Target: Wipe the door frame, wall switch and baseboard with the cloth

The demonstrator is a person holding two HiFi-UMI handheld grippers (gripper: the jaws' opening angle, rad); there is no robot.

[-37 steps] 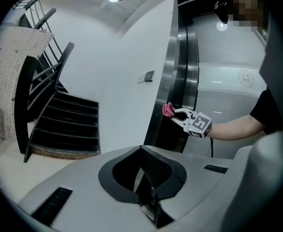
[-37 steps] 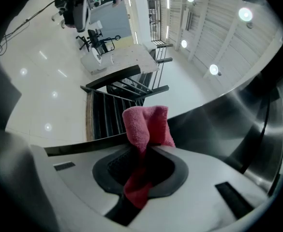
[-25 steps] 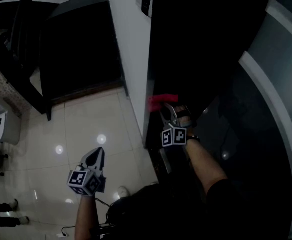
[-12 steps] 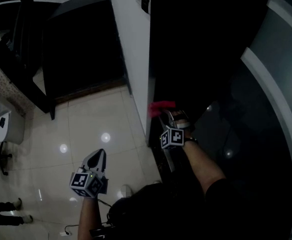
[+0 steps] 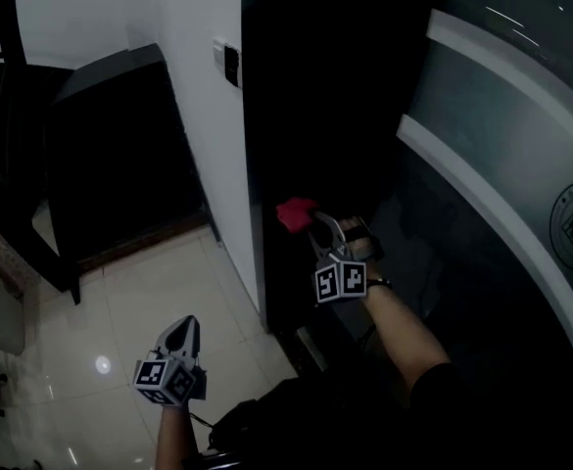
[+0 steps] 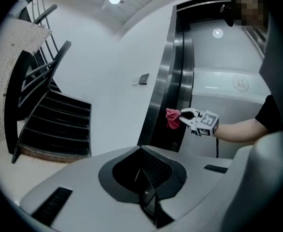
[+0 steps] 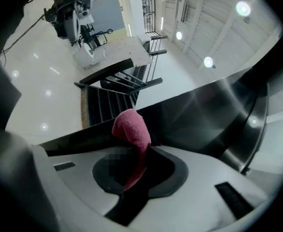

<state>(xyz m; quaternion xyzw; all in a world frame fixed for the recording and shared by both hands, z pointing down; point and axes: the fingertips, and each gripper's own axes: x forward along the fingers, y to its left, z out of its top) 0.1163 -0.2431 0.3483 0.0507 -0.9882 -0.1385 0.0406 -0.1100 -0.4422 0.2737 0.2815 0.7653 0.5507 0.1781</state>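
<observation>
Red cloth [image 5: 294,212] pressed against the dark door frame [image 5: 266,116], pinched in the right gripper [image 5: 311,226], wall switch [image 5: 230,65] higher on the white wall, left gripper [image 5: 185,327] closed and empty above the tiled floor [image 5: 119,302]

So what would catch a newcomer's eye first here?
The red cloth, clamped in the right gripper at the dark door frame, is the only bright colour. The left gripper hangs shut and empty over the pale floor, lower left; the wall switch sits on the white wall, upper left.
</observation>
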